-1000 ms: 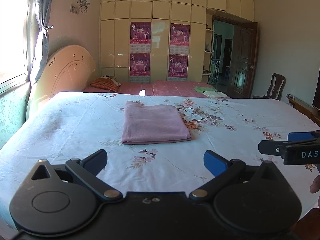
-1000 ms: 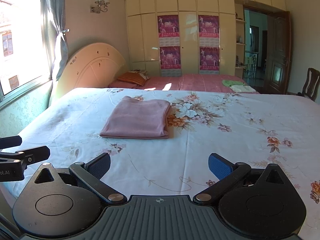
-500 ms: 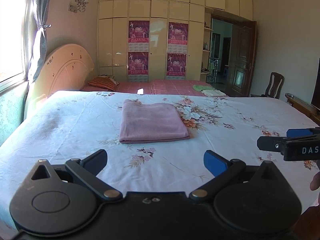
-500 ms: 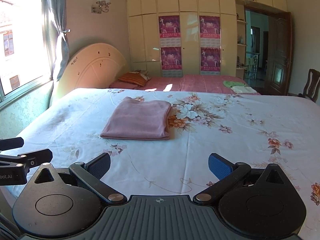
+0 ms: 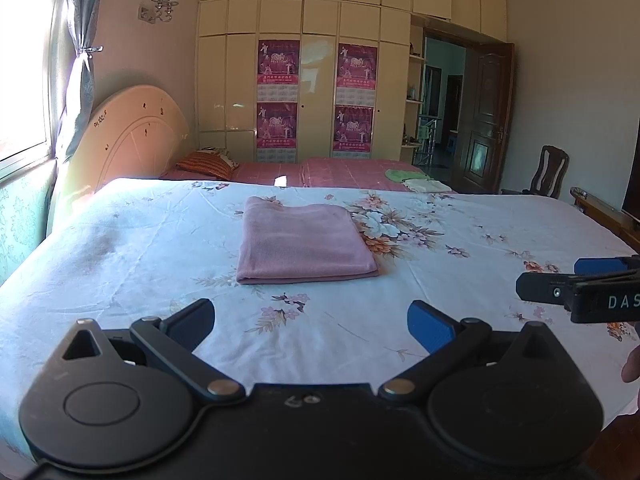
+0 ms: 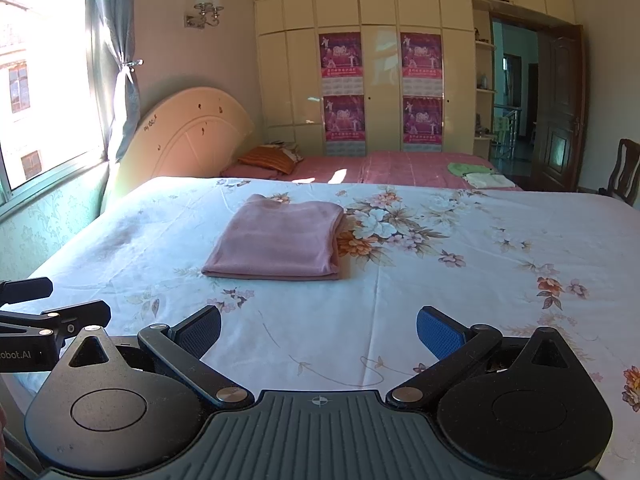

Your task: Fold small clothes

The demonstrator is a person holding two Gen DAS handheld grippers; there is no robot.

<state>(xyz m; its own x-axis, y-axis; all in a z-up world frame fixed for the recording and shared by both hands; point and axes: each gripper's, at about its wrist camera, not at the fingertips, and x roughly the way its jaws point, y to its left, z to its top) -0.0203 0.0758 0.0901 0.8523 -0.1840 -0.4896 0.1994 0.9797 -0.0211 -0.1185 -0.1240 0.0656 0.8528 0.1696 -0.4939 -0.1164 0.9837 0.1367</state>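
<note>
A pink garment (image 5: 304, 240) lies folded into a neat rectangle on the floral white bedsheet (image 5: 140, 248); it also shows in the right wrist view (image 6: 280, 240). My left gripper (image 5: 312, 320) is open and empty, held near the bed's front edge, well short of the garment. My right gripper (image 6: 320, 328) is open and empty too, at the same distance. The right gripper's fingers (image 5: 560, 288) show at the right edge of the left wrist view, and the left gripper's fingers (image 6: 52, 316) at the left edge of the right wrist view.
A second bed with a pink cover (image 5: 344, 170) stands behind, carrying a striped pillow (image 5: 206, 164) and small green and white folded cloths (image 5: 416, 180). A headboard (image 5: 132, 136) and window are at left, wardrobes behind, a door and chair (image 5: 552, 172) at right.
Both grippers have drifted slightly, staying open and empty. The folded pink garment has not moved.
</note>
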